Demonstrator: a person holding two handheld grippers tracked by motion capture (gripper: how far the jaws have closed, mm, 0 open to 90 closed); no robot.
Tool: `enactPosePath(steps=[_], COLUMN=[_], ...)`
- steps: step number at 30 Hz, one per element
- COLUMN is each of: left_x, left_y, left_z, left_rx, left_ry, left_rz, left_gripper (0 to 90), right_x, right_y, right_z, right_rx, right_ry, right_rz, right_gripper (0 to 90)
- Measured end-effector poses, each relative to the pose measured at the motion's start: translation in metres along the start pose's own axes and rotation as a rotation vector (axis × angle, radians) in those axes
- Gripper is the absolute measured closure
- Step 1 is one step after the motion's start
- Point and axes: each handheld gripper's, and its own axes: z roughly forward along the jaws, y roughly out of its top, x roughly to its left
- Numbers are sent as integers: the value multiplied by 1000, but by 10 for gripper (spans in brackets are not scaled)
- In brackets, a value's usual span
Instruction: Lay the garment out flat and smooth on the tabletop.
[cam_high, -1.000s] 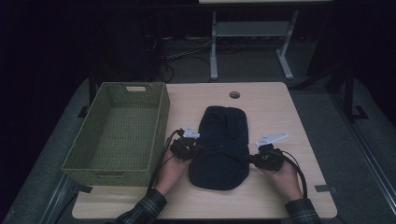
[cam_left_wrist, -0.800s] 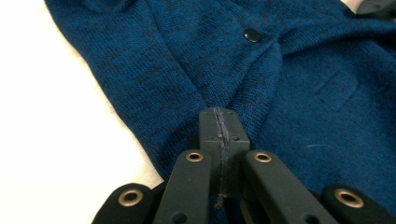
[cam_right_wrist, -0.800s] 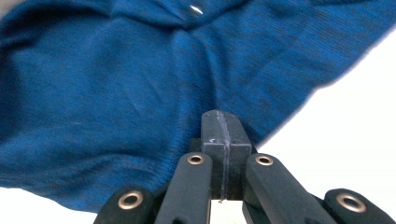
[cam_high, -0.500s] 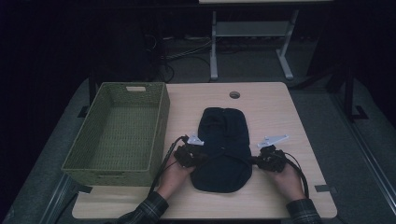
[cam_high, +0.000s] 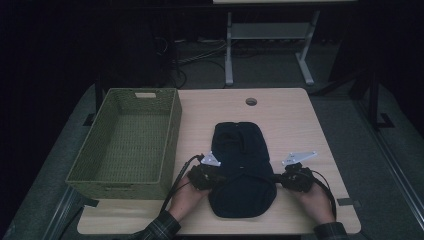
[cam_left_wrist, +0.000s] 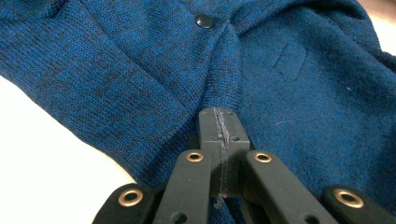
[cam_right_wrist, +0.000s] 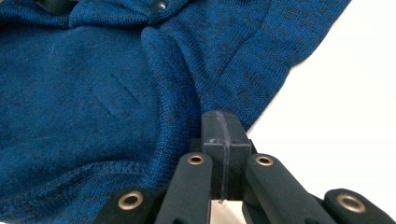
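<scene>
High view dim: your garment (cam_high: 242, 170) reads near black, fold detail lost; the gripper views show blue knit with dark snap button (cam_left_wrist: 203, 20). Your forearms cut off at near edge of desk (cam_high: 295, 115). Green woven basket (cam_high: 127, 142) along left edge, just beside left gripper (cam_left_wrist: 219, 116). Garment lies mid-desk toward near edge, bunched into ridges at both sides. Left gripper jaws pinched closed on garment's left ridge; right gripper (cam_right_wrist: 223, 119) jaws closed on its right edge.
</scene>
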Motion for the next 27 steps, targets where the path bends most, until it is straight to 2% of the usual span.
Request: enactPosePath(steps=[8, 10, 14, 19, 22, 25, 26, 27], left_x=[-16, -17, -14, -9, -5, -3, -3, -1], left_y=[-6, -7, -6, -2, 1, 5, 5, 6], left_z=[-1, -2, -4, -11, -14, -16, -16, -17], left_rx=[7, 11, -3, -35, -43, -58, -58, -60], left_ry=[-43, -48, -65, -39, -17, 14, 14, 33], left_rz=[14, 22, 7, 0, 2, -1, -1, 0], left_gripper=[899, 899, 889, 851, 832, 792, 780, 759], right_x=[10, 12, 14, 11, 10, 7, 6, 5], right_y=[-13, -16, -17, -15, -14, -13, -12, -11], right_z=[-10, -12, -14, -20, -22, -22, -22, -22], right_rx=[9, 9, -2, -77, -90, -106, -106, -118], right_ry=[-6, -5, -4, 17, 12, 6, 6, 3], right_rz=[-13, -15, -30, -14, -14, -10, 0, 11], right_gripper=[900, 900, 900, 900, 897, 808, 786, 757])
